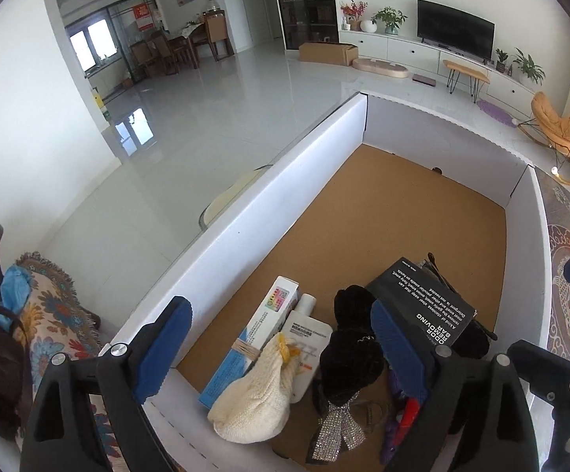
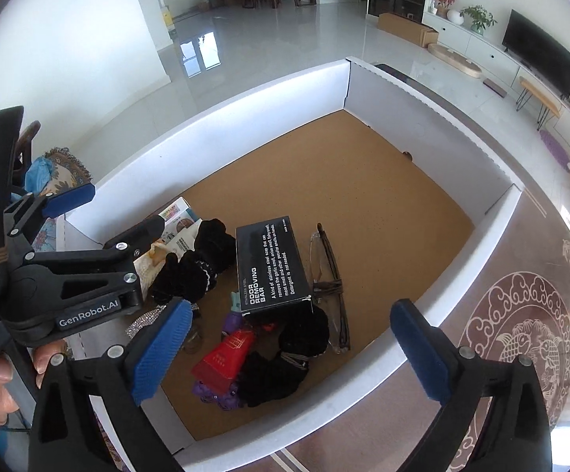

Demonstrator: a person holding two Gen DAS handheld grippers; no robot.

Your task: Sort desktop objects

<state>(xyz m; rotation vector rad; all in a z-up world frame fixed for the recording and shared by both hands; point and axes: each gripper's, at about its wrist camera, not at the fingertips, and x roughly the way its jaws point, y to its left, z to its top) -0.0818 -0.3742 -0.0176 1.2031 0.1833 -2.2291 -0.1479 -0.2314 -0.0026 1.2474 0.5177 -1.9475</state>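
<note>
A black television (image 1: 456, 27) is standing on a long white cabinet (image 1: 422, 49). Potted plants (image 1: 390, 19) are sitting on that cabinet left of the television, a cardboard box (image 1: 327, 53) is lying on the floor before it, and an orange chair (image 1: 564, 129) is resting to its right.

Daylight, bright, both views. You get the source from the far windows (image 1: 92, 45), which blow out to white and throw a glare patch on the glossy floor (image 1: 135, 131); the same reflection shows in the right wrist view. Your white box wall (image 1: 253, 212) reads cool and evenly lit, with soft shadow only in its near corner. Strong fisheye bend: straight box edges curve, and dark vignette fills all four corners. Centre is sharp and printed text is legible. Edges soften slightly.
</note>
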